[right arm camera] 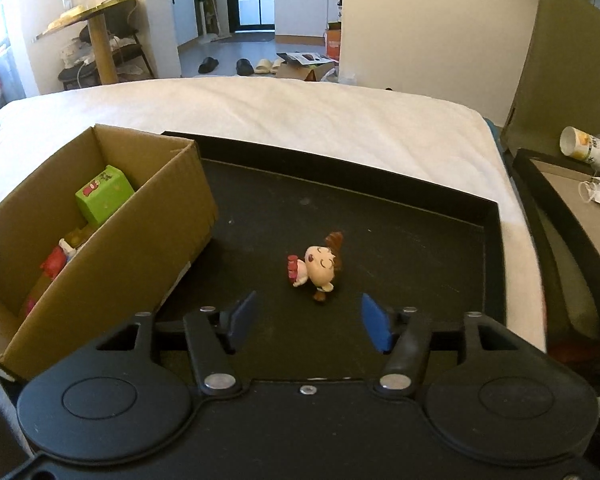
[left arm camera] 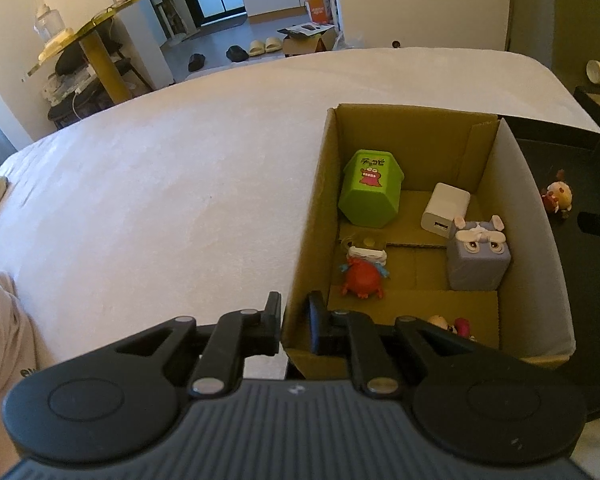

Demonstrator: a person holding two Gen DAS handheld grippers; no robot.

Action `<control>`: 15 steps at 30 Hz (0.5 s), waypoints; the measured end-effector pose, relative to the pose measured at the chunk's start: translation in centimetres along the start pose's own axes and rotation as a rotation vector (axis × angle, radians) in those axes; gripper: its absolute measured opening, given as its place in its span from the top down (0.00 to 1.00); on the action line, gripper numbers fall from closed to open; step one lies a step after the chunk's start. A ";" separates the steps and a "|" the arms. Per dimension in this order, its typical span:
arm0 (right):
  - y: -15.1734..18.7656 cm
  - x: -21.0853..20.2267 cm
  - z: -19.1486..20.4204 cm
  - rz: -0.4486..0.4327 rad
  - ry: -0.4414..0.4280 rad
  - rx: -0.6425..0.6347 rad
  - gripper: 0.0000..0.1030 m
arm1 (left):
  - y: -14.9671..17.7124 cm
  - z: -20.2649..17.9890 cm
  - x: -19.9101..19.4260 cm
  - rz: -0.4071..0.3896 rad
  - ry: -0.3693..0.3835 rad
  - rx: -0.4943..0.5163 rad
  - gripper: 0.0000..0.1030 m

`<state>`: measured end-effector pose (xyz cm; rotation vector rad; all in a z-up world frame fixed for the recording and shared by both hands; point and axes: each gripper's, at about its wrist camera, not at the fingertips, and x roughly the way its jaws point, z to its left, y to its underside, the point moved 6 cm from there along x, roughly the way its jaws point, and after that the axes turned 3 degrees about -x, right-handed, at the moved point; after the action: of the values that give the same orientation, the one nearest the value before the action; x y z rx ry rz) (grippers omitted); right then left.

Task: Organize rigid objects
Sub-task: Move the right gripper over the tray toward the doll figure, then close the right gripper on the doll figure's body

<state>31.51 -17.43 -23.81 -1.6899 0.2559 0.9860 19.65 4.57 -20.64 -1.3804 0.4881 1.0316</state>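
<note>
A: The right hand-held gripper (right arm camera: 309, 320) is hovering, jaws spread and empty, just short of the lone doll figurine (right arm camera: 316, 267) that is lying on its side in the black tray (right arm camera: 420, 216) on the bed (left arm camera: 160, 184).

B: And the left hand-held gripper (left arm camera: 294, 322)?

A: It is pinching the near wall of the cardboard box (left arm camera: 306, 240), jaws nearly together on the cardboard.

B: What is risking a miss?

A: The figurine is small and lumpy (head, limbs, ponytail), so the pads may be closing off-centre and skidding it across the slick tray. The box could be tipping too, if the left hand pulls.

B: The count?

A: One figurine in the tray; in the box, one green carton (left arm camera: 370, 190), one white charger (left arm camera: 444, 210), one lilac block (left arm camera: 478, 258), one red creature (left arm camera: 364, 270), and another toy half hidden.
</note>
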 end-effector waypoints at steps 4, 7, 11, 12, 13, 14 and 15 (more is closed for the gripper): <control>-0.2 0.7 0.1 -0.010 -0.010 -0.012 0.39 | 0.0 0.0 0.1 0.003 -0.008 -0.004 0.87; -0.4 1.6 0.0 -0.016 -0.007 -0.012 0.38 | 0.0 -0.1 0.1 0.005 -0.015 0.003 0.87; -0.6 3.0 -0.3 -0.009 0.004 -0.007 0.38 | 0.1 -0.1 0.0 0.002 -0.016 0.014 0.87; -0.6 3.3 -0.3 -0.008 0.007 -0.006 0.38 | 0.0 -0.1 0.0 0.002 -0.016 0.013 0.87; -0.6 3.6 -0.3 -0.006 0.010 -0.005 0.37 | 0.0 -0.1 0.0 0.003 -0.016 0.012 0.87; -0.6 3.9 -0.4 -0.006 0.014 -0.002 0.36 | 0.1 -0.1 0.0 0.004 -0.015 0.011 0.87; -0.7 4.1 -0.4 -0.005 0.016 0.001 0.35 | 0.0 -0.1 0.1 0.005 -0.014 0.011 0.87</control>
<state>34.70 -16.25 -26.29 -1.6975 0.2617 0.9689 19.71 4.46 -20.76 -1.3622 0.4862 1.0409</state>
